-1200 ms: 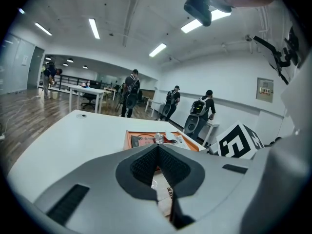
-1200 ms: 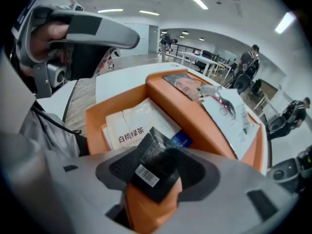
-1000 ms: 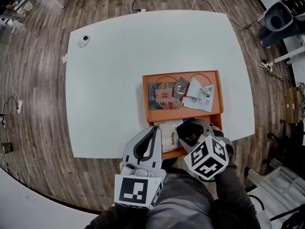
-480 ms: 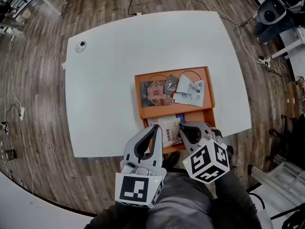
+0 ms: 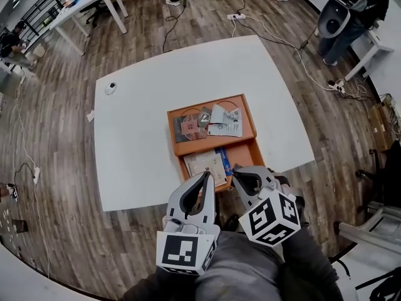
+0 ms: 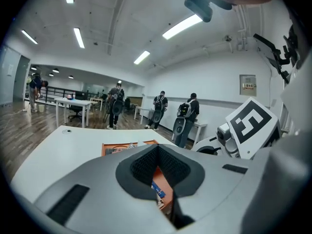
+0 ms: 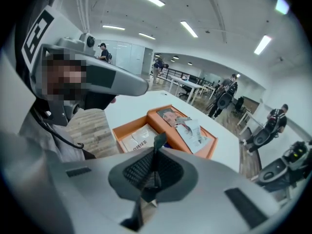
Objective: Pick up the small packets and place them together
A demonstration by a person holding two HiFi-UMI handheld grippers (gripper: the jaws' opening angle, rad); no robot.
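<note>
An orange two-part tray sits on the white table. Its far part holds several small packets. A white printed packet lies in the near part. My right gripper hovers at the tray's near edge, shut on a thin dark packet that sticks up between its pads. My left gripper is beside it, to its left, with its fingertips together and nothing in them. The tray shows beyond the left gripper.
A small round object lies near the table's far left corner. Cables and a power strip run over the wooden floor. Desks and standing people fill the room's far side. The table's near edge is just below both grippers.
My right gripper was down in the tray's near part and has come up and back with the dark packet. My left gripper has also risen, and the tray looks farther away.
</note>
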